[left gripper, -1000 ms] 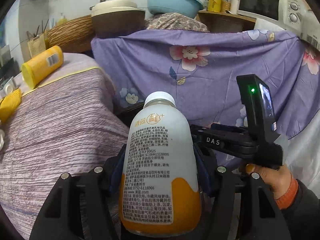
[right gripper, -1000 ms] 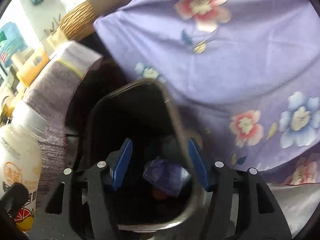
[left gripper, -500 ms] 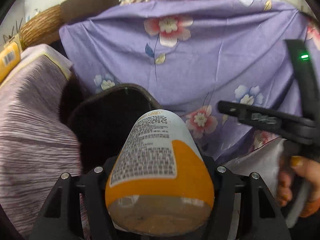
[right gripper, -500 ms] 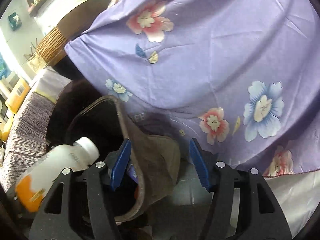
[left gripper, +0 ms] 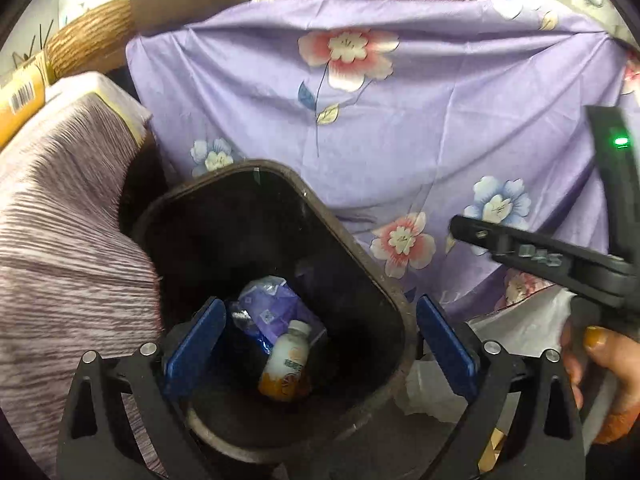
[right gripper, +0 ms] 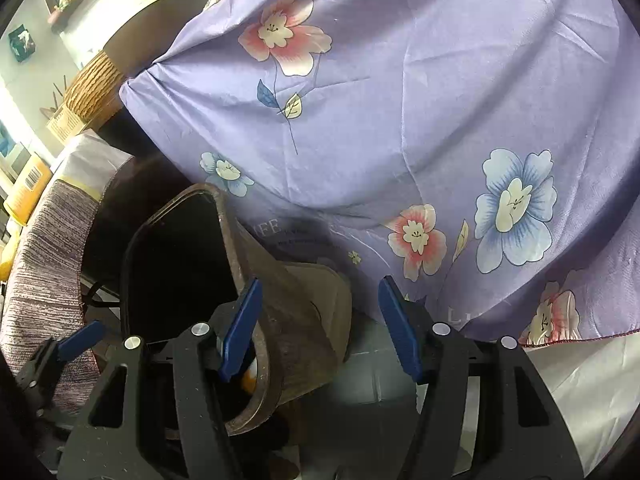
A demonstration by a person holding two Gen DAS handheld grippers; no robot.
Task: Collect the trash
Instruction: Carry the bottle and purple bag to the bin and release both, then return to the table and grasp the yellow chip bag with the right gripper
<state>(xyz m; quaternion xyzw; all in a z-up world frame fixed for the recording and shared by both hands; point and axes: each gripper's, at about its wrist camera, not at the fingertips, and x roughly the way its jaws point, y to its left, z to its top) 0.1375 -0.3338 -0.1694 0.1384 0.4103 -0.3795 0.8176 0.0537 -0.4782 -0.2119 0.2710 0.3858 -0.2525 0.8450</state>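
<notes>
A dark brown trash bin stands on the floor between two covered tables. At its bottom lie a white and orange drink bottle and a crumpled purple wrapper. My left gripper is open and empty above the bin's mouth. My right gripper is open and empty, held over the bin's right wall. The right gripper's body shows in the left wrist view. A blue pad of the left gripper shows in the right wrist view.
A purple floral cloth hangs behind the bin. A table under a striped mauve cloth stands to the left, with a yellow container on it. A wicker basket sits behind. White plastic lies at the lower right.
My left gripper tipped the bottle down over the bin, opened, and the bottle dropped to the bottom. My right gripper drew back to the right of the bin.
</notes>
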